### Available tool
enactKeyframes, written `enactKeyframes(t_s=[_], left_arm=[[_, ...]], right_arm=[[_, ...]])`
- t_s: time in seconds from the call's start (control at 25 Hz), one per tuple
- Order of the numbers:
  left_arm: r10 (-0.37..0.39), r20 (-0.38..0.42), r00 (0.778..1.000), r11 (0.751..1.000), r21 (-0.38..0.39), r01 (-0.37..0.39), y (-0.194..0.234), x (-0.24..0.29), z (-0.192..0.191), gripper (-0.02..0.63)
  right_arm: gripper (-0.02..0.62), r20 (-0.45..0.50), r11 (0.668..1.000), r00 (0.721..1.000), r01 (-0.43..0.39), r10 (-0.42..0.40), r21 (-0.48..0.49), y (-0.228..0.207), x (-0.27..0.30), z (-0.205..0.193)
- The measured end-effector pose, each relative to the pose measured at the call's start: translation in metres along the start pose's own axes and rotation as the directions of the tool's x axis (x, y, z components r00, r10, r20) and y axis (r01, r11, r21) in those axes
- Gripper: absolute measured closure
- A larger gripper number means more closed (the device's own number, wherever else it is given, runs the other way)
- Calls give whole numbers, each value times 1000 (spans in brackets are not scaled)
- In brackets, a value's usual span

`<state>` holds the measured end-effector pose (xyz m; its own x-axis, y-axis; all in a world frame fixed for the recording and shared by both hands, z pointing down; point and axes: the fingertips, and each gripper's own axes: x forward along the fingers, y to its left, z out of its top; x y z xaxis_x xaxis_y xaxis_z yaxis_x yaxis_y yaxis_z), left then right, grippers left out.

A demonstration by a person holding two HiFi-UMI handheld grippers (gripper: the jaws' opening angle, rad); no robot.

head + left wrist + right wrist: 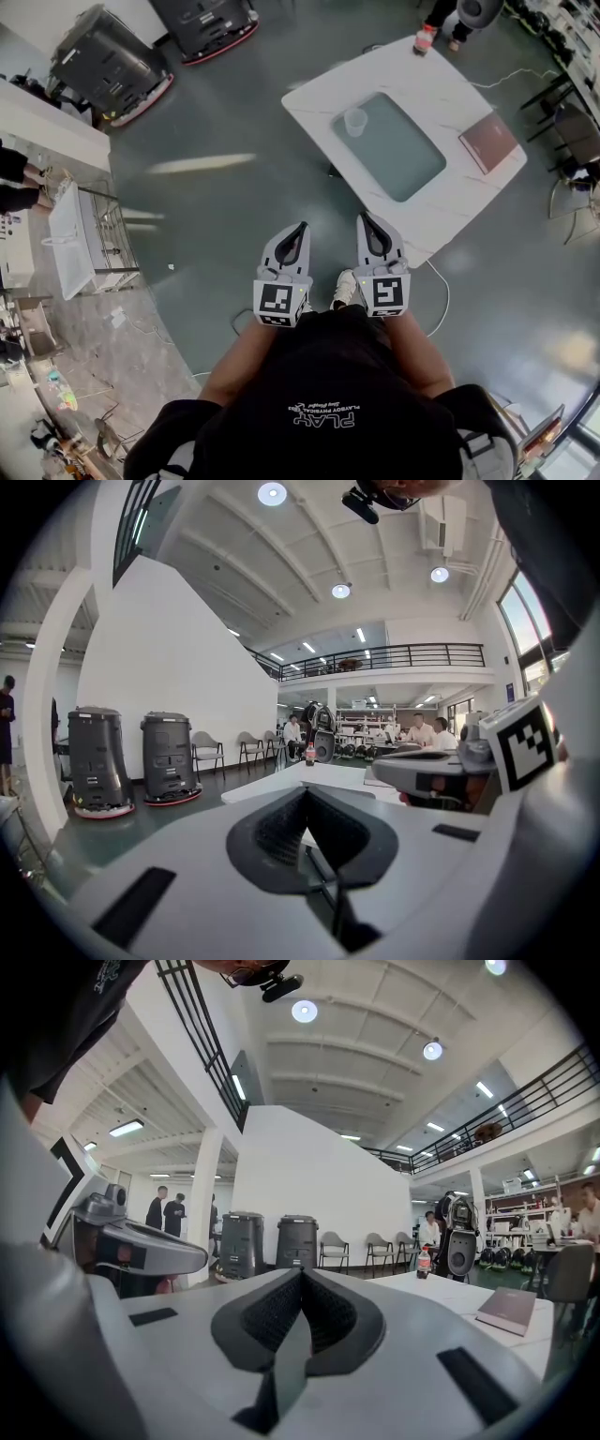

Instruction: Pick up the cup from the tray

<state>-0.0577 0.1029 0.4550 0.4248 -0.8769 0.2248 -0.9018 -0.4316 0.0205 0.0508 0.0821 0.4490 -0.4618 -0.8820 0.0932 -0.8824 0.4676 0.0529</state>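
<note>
A: Where does the cup (355, 122) sit?

B: It stands upright at the far-left corner of the green tray (403, 164). The tray lies on the white table (314, 103), well apart from both grippers. A brown book (487, 141) lies right of the tray, and a bottle (424, 39) stands at the table's far edge.

A: And the claws?

B: The left gripper (300, 227) and the right gripper (365, 217) each have their jaws pressed together with nothing between them. Each gripper's own view shows the dark pads meeting at the tip.

A: How are the arms held?

B: The elbows are bent and tucked, with the forearms close to the torso. Both grippers sit side by side, tips pointing toward the table over bare floor (234, 206).

A: So what does a good approach need?

B: The person probably has to walk up to the table's near edge first. One gripper should then spread its jaws wider than the cup before coming level with it. It should slide in from the side at mid-height and close gently, since a thin clear cup likely buckles or tips under a hard squeeze. A straight lift should clear the tray's rim.
</note>
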Motion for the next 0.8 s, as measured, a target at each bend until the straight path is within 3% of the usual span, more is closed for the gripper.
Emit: enactKeyframes(t_s=[0.4, 0.8], left_arm=[[88, -13, 996, 996, -20, -88, -4, 25, 4, 604], [81, -18, 997, 997, -3, -81, 4, 49, 6, 604]], right_arm=[[586, 8, 997, 997, -73, 72, 26, -21, 12, -5], [586, 14, 996, 997, -71, 70, 45, -31, 35, -13]])
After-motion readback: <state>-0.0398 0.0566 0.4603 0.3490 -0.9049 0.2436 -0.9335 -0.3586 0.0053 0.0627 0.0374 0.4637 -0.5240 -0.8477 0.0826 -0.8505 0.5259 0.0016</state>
